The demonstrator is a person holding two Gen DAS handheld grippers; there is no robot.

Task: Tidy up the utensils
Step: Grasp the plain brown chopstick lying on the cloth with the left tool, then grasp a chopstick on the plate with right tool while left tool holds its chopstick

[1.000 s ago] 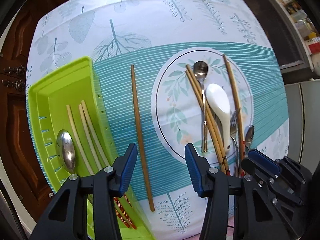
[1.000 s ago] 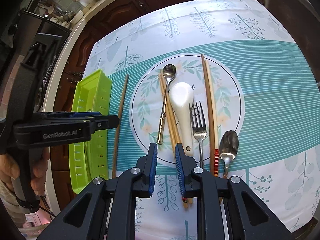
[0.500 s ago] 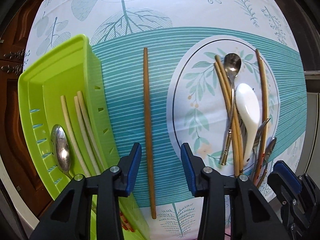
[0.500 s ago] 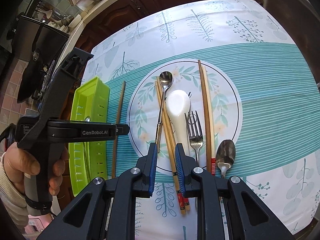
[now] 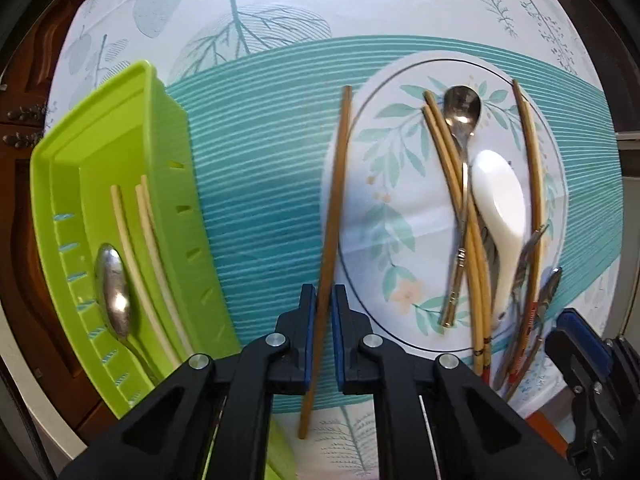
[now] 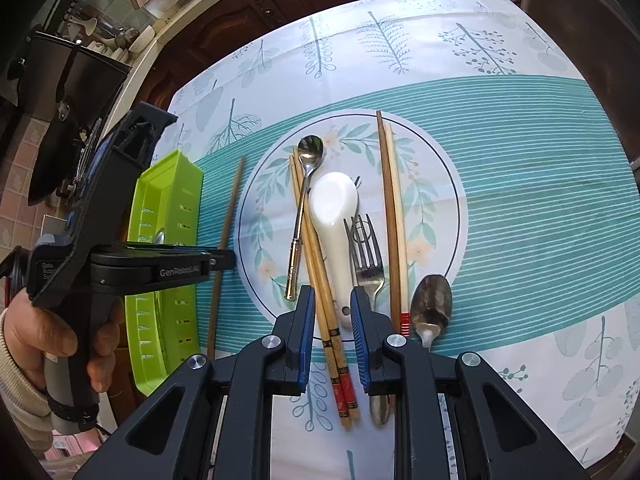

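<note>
My left gripper (image 5: 322, 308) is shut on a single brown chopstick (image 5: 335, 200) that lies on the teal cloth, right of the green tray (image 5: 72, 184). The tray holds pale chopsticks (image 5: 136, 248) and a metal spoon (image 5: 114, 292). My right gripper (image 6: 331, 332) hovers slightly open over a pair of brown chopsticks (image 6: 316, 256) and holds nothing. Beside them lie a small metal spoon (image 6: 306, 184), a white ceramic spoon (image 6: 332, 224), a fork (image 6: 366, 256), another chopstick pair (image 6: 392, 216) and a large metal spoon (image 6: 430, 304).
The left gripper and the hand holding it (image 6: 120, 264) show at the left of the right wrist view, above the green tray (image 6: 168, 208). A wooden cabinet (image 5: 24, 120) lies beyond the table's left edge. A kitchen counter (image 6: 168, 0) stands at the back.
My left gripper has moved right and down over the single brown chopstick and closed on it. My right gripper has opened slightly.
</note>
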